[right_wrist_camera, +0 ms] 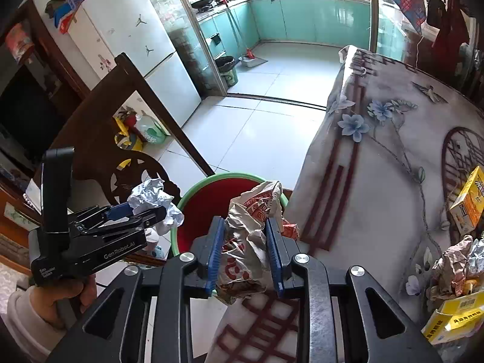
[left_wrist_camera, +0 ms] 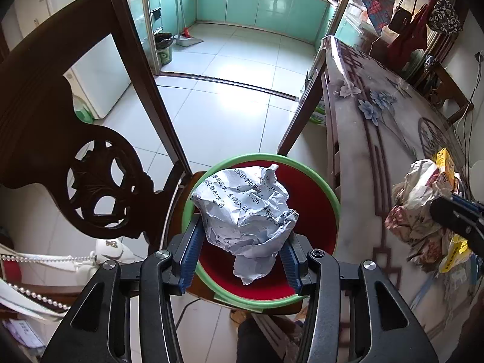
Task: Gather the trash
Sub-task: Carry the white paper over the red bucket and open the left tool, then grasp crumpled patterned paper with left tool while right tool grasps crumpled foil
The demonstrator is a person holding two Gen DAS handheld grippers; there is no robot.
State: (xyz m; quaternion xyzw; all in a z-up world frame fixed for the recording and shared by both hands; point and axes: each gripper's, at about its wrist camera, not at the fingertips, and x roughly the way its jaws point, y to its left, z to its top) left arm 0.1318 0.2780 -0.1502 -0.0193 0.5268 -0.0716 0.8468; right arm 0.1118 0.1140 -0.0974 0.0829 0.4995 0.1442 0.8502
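Observation:
My left gripper (left_wrist_camera: pixel 240 257) is shut on a crumpled white printed paper ball (left_wrist_camera: pixel 245 208) and holds it over a red basin with a green rim (left_wrist_camera: pixel 325 187) that stands on a chair seat. In the right wrist view the left gripper (right_wrist_camera: pixel 151 208) and its paper ball (right_wrist_camera: pixel 151 195) hang at the basin's (right_wrist_camera: pixel 211 199) left rim. My right gripper (right_wrist_camera: pixel 245 254) is shut on a crumpled red-and-white wrapper (right_wrist_camera: pixel 251 236), held at the table edge beside the basin. More trash lies on the table: crumpled wrappers (right_wrist_camera: pixel 453 266) and yellow boxes (right_wrist_camera: pixel 467 202).
A dark carved wooden chair back (left_wrist_camera: pixel 90 157) rises left of the basin. The flowered table (right_wrist_camera: pixel 378 166) fills the right. A white fridge (right_wrist_camera: pixel 136 45), a dark bin (right_wrist_camera: pixel 227 68) and a dustpan stand beyond on the tiled floor.

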